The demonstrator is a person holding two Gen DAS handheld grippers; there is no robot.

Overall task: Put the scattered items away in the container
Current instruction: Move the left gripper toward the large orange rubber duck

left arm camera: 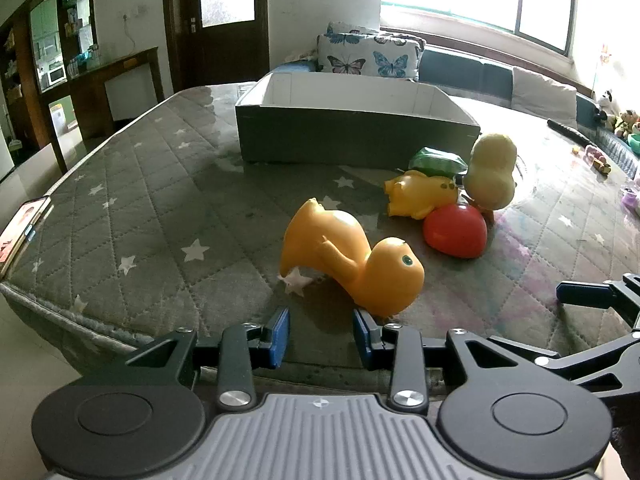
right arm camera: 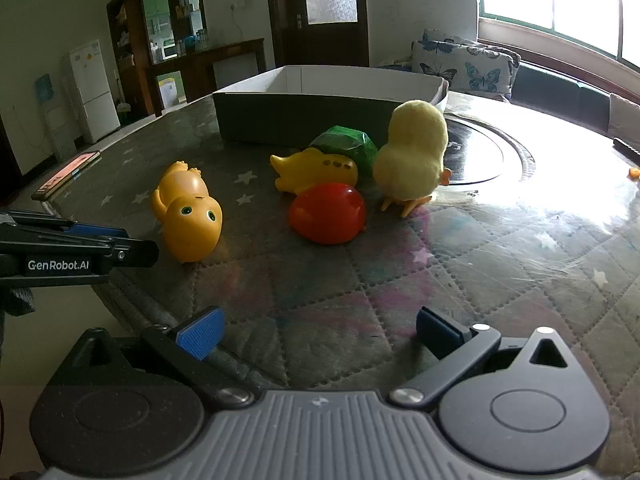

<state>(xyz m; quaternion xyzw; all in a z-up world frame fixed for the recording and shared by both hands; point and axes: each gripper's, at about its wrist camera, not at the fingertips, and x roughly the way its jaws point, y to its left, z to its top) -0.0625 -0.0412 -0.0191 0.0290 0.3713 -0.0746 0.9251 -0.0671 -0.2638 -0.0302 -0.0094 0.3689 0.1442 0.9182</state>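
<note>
An orange toy figure (left arm camera: 352,256) (right arm camera: 188,216) lies on its side on the quilted table cover. My left gripper (left arm camera: 321,334) stands open just short of it, nothing between its blue pads. Further right sit a red egg-shaped toy (left arm camera: 456,230) (right arm camera: 328,218), a small yellow pig-like toy (left arm camera: 422,198) (right arm camera: 316,174), a green wrapped item (left arm camera: 438,159) (right arm camera: 346,144) and a fluffy yellow chick (left arm camera: 492,172) (right arm camera: 414,152). Behind them stands the grey box (left arm camera: 352,136) (right arm camera: 296,120) with white inner walls. My right gripper (right arm camera: 318,334) hangs wide open, empty, near the table's front edge.
A phone (left arm camera: 20,232) (right arm camera: 66,176) lies at the table's left edge. A round dark turntable (right arm camera: 480,152) sits behind the chick, a black remote (left arm camera: 568,132) further right. Butterfly cushions (left arm camera: 368,56) and a bench lie beyond the table. The left gripper's body (right arm camera: 76,248) shows at the right wrist view's left.
</note>
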